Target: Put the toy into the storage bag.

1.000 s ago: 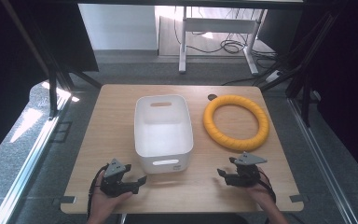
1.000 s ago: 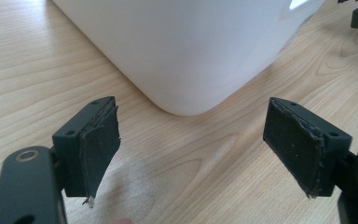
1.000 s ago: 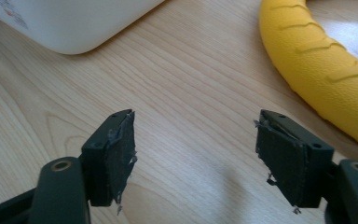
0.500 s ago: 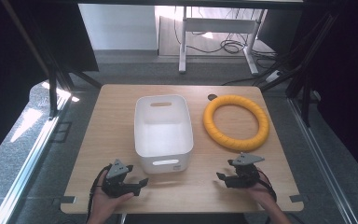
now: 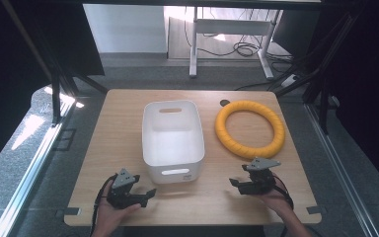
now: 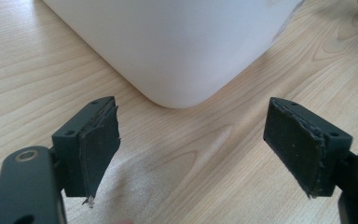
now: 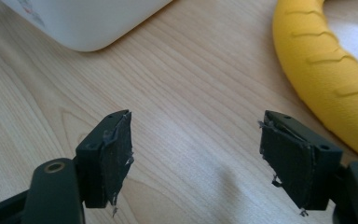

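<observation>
— Where are the tongs?
— The left gripper (image 5: pixel 150 192) sits by the white bin (image 5: pixel 172 140), wide open and empty. The right gripper (image 5: pixel 233 183) has just been opening, empty, near the yellow ring (image 5: pixel 250 129) on the table (image 5: pixel 118 128).

The table (image 5: pixel 128 128) is pale wood with visible grain and a matt finish. At its middle stands a white bin (image 5: pixel 172 138) of smooth, faintly glossy plastic; to the right lies a yellow ring (image 5: pixel 249 129), matt and ribbed, rubbery-looking. Both grippers' black pads (image 7: pixel 116 156) look matt with frayed edges.
</observation>
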Tool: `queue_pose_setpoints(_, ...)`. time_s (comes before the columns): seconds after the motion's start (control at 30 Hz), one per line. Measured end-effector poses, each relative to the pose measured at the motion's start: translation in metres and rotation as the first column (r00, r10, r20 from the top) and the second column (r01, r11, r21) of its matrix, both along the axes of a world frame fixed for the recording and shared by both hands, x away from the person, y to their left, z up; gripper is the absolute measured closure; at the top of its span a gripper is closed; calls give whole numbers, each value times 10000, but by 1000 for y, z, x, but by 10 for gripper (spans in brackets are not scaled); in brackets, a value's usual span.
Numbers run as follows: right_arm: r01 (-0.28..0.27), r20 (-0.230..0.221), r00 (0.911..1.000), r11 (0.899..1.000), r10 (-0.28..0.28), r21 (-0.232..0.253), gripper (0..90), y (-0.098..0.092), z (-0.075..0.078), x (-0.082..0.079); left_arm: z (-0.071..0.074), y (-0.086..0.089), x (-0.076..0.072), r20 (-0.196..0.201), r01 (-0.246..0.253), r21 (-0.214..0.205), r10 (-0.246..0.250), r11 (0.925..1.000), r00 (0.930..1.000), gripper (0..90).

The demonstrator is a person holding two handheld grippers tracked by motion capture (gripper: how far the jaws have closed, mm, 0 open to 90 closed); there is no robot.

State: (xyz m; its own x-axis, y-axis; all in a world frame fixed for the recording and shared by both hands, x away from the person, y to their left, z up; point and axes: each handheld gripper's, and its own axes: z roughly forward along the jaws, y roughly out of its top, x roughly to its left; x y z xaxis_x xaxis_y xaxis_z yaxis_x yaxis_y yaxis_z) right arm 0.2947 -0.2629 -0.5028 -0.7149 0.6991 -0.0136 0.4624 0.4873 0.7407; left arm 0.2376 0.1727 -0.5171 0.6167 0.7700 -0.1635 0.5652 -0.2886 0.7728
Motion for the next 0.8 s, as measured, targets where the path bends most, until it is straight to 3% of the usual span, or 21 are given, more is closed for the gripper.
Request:
queue_pose_setpoints(0.1, -106, 246, 9996, 9997, 112, -219, 293, 1, 5, -2, 1, 1, -1, 26, 11, 13, -11, 10000, 10000, 185)
queue_pose_setpoints(0.37, -467, 418, 9980, 9986, 477, -265, 319, 1, 19, 2, 2, 4, 0, 16, -146, 22, 146, 9999, 9999, 186)
queue_pose_setpoints(0.47, -557, 382, 9977, 9983, 563, -156, 321, -2, 35, 15, 1, 6, -1, -31, -240, 43, 240, 9997, 9997, 188)
queue_pose_setpoints(0.67, -730, 233, 9970, 9956, 744, -593, 321, 0, 55, 35, -1, 2, -1, -80, -118, 92, 118, 9999, 9999, 189)
queue_pose_setpoints(0.77, -843, -4, 9964, 9944, 845, -635, 321, 1, 63, 48, -3, 1, -1, -119, -75, 147, 77, 9999, 9999, 191)
queue_pose_setpoints(0.8, -935, -277, 9954, 9935, 919, -655, 320, 0, 67, 57, -4, 1, -1, -127, -87, 140, 89, 9999, 9999, 191)
